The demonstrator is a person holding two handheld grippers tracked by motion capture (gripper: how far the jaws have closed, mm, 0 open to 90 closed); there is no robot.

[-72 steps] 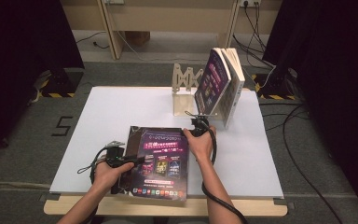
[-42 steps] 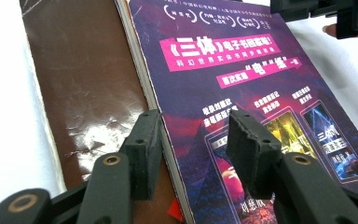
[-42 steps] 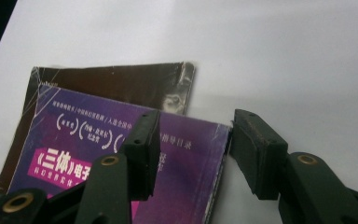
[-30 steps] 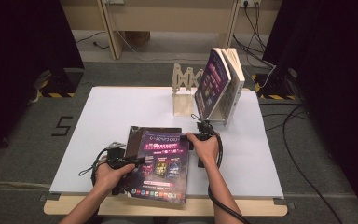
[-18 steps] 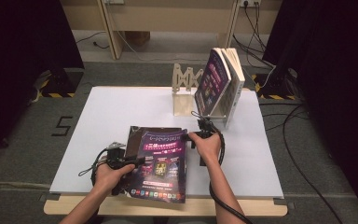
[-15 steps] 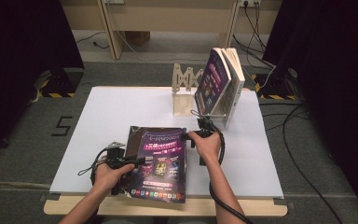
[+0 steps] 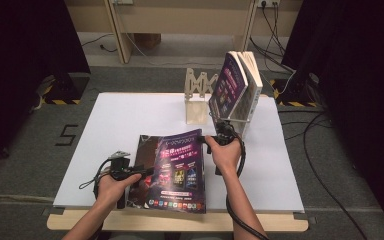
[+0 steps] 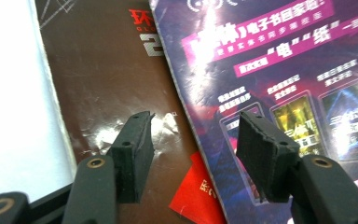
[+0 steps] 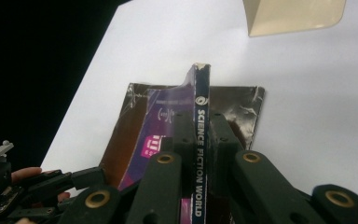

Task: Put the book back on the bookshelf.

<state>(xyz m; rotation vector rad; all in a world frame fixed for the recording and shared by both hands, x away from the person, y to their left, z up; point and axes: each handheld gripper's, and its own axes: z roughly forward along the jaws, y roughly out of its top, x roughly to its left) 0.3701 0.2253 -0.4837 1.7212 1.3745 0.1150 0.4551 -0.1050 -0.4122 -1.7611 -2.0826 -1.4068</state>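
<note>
Two magazines lie stacked low in the centre of the high view, near the table's front edge: the purple magazine (image 7: 180, 167) is being lifted off the brown magazine (image 7: 145, 150) under it. In the right gripper view the purple one's spine, printed SCIENCE FICTION WORLD, runs up the middle of the frame, and the right gripper (image 9: 198, 135) is clenched on that spine, one jaw on each side, with the brown cover spread flat behind it. In the high view that gripper (image 7: 211, 142) sits at the magazine's upper right corner. The left gripper (image 8: 193, 140) is released: in its own view the jaws stand well apart over the line where the purple cover overlaps the brown one, and whether they touch the paper I cannot tell. In the high view it (image 7: 137, 172) rests at the stack's lower left. Farther up and to the right a rack (image 7: 200, 97) stands with more magazines (image 7: 237, 87) leaning upright in it, on the white table (image 7: 130, 115). The main risk, I judge, is the thin glossy spine slipping from the hold, or the pages fanning and sagging as the magazine rises, since it is held along one edge alone. The brown magazine could drag along if the covers cling and the left gripper does not press it down. Swinging toward the rack might also knock the leaning magazines.
</note>
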